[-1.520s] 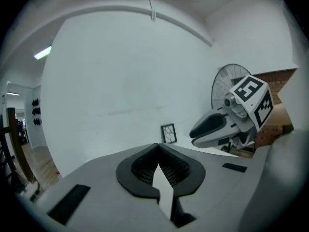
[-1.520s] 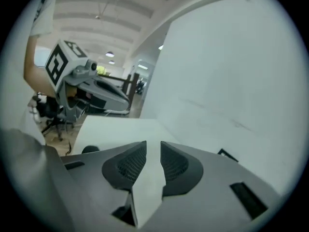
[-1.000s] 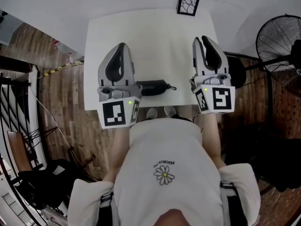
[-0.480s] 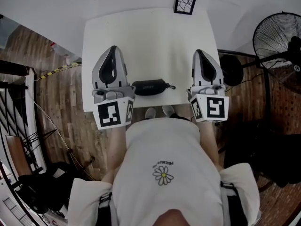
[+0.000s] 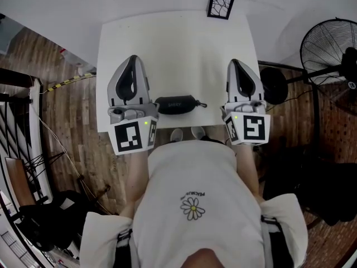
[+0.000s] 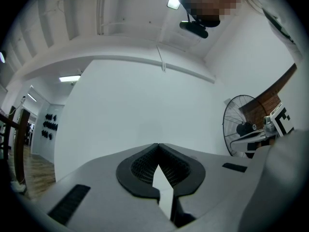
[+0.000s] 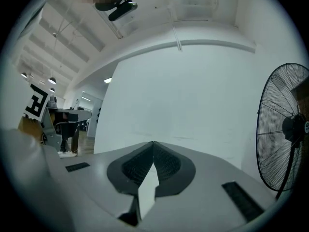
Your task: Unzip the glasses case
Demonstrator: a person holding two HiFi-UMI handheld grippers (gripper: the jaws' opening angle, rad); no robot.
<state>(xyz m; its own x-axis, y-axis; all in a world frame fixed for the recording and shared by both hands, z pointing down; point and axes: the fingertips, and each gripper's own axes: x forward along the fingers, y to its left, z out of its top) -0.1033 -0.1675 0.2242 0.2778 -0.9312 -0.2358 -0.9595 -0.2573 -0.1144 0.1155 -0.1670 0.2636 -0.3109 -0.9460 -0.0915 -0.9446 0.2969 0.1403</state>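
The black glasses case (image 5: 177,104) lies zipped near the front edge of the white table (image 5: 178,49), its zip pull (image 5: 203,105) pointing right. My left gripper (image 5: 133,58) hovers just left of the case, with its jaws shut and empty. My right gripper (image 5: 234,62) is off to the right of the case, clear of the pull, and is also shut on nothing. In the left gripper view the left gripper (image 6: 158,145) faces a white wall. The right gripper (image 7: 153,142) in its own view also faces that wall; the case shows in neither view.
A black-framed marker card (image 5: 221,5) lies at the table's far edge. A standing fan (image 5: 330,42) and a dark round stool (image 5: 274,85) stand right of the table. Wooden floor and cables lie to the left.
The right gripper's jaws, open a second ago, have shut with nothing between them. Both grippers have dropped a little toward the table's front edge.
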